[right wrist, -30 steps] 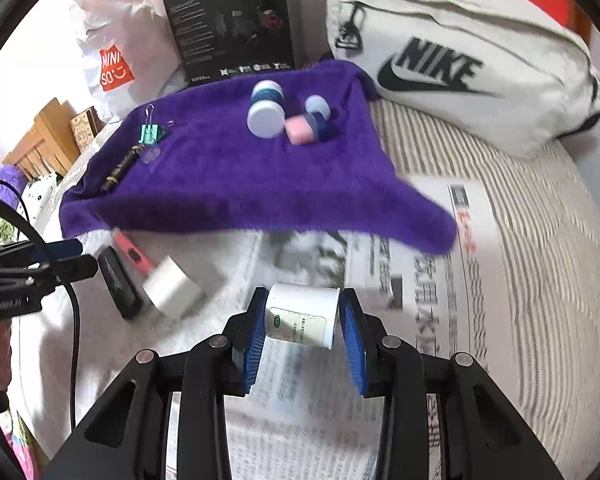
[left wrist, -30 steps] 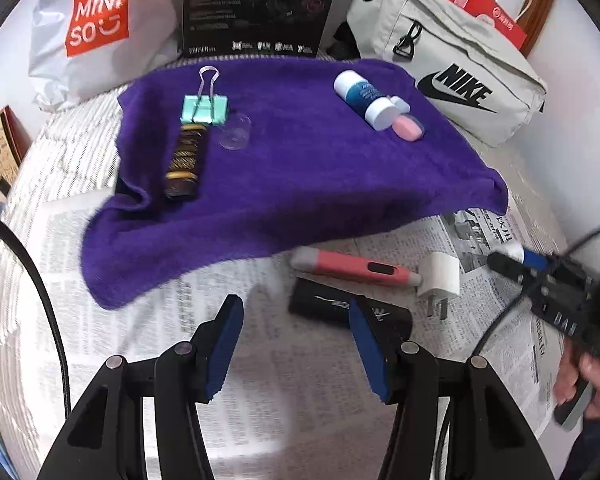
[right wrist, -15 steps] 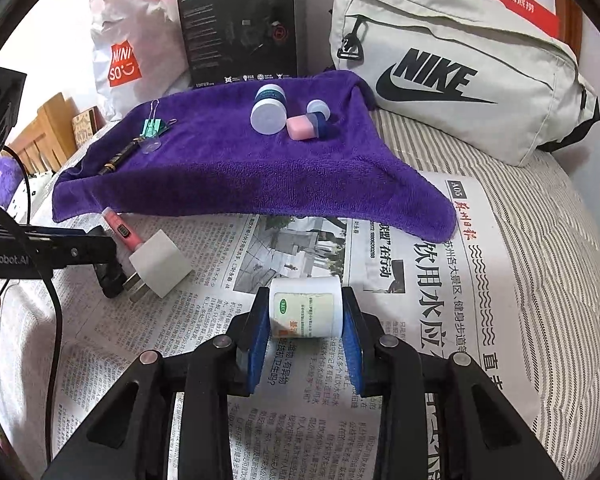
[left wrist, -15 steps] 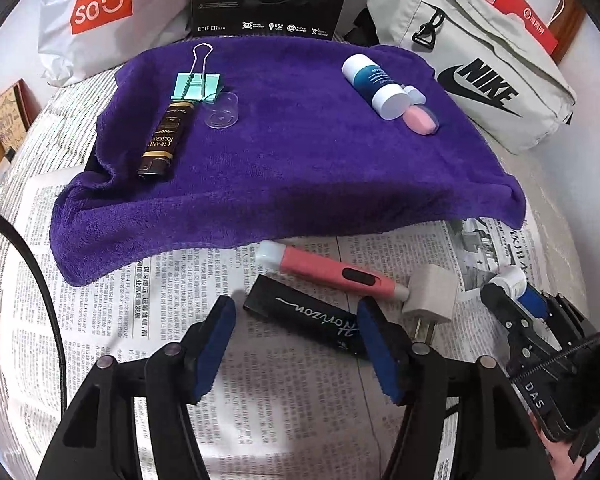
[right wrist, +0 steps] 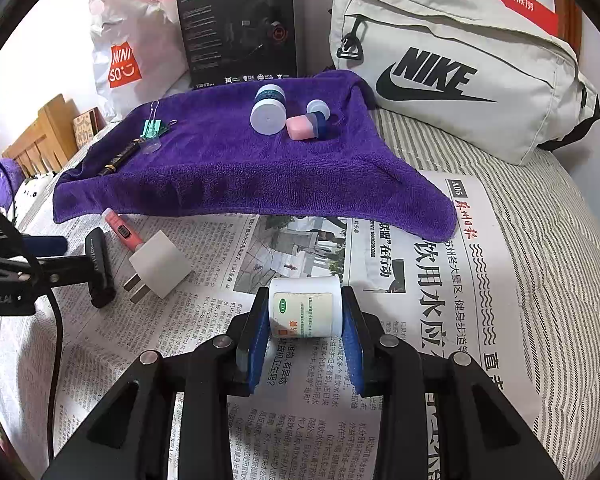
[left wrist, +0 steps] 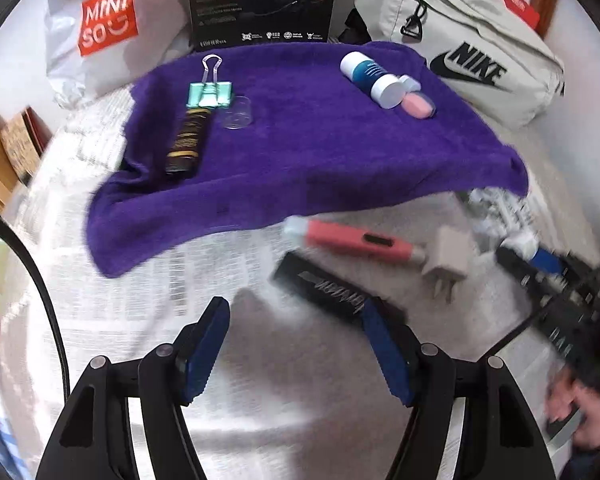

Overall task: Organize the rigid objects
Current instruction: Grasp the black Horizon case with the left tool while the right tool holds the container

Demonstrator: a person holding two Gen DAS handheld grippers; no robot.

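Note:
My right gripper [right wrist: 305,312] is shut on a small white bottle [right wrist: 305,306] with a green label, held just above the newspaper [right wrist: 440,280]. My left gripper [left wrist: 294,320] is open and empty above the newspaper; its right finger is near a black bar-shaped item [left wrist: 332,288]. Beside that lie a pink pen-like device [left wrist: 352,240] and a white plug adapter [left wrist: 446,260]. A purple towel [left wrist: 300,140] carries a green binder clip [left wrist: 210,94], a dark tube [left wrist: 186,142], a clear cap [left wrist: 238,118], a blue-and-white bottle [left wrist: 372,78] and a pink eraser [left wrist: 418,106].
A black box [right wrist: 240,28], a Miniso bag [right wrist: 128,56] and a Nike bag [right wrist: 452,72] stand behind the towel. Wooden furniture [right wrist: 40,136] is at the left. The striped bed cover [right wrist: 540,240] extends to the right.
The left gripper has pulled back and swung slightly, with motion blur. The right gripper has kept its hold on the white bottle and moved a little closer to the towel.

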